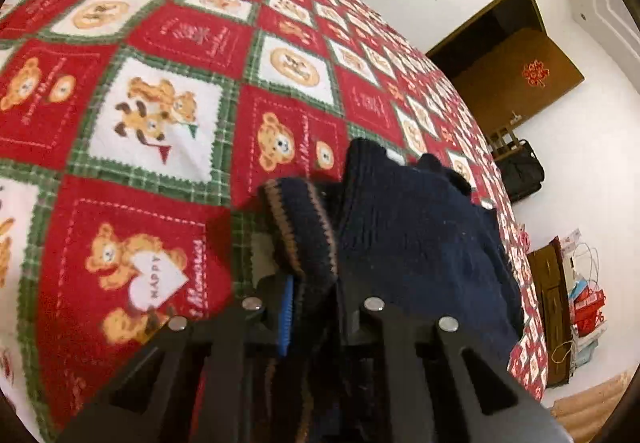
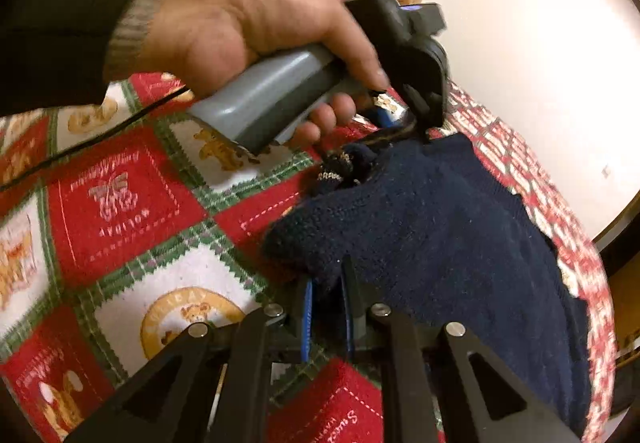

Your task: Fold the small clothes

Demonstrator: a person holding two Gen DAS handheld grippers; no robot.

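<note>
Navy knit sweater [image 1: 420, 239], small, w/ tan-and-brown striped ribbed trim [image 1: 304, 231] at 1 edge. Bunched and partly lifted off the red/green/white teddy-bear patchwork blanket [image 1: 160, 123]; pinched at 2 spots, striped edge in left gripper [image 1: 310, 299], plain navy edge in right gripper [image 2: 328, 307]. Rest drapes toward the blanket's far side, fabric rumpled w/ folds, not flat.

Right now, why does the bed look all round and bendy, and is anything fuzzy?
Left wrist view: the fisheye lens bows the teddy-bear blanket into a dome, with dark corners; the navy sweater looks soft up close. Right wrist view: same bending; the hand and blanket edges are smeared by motion blur, and the wall glows washed-out white.
</note>
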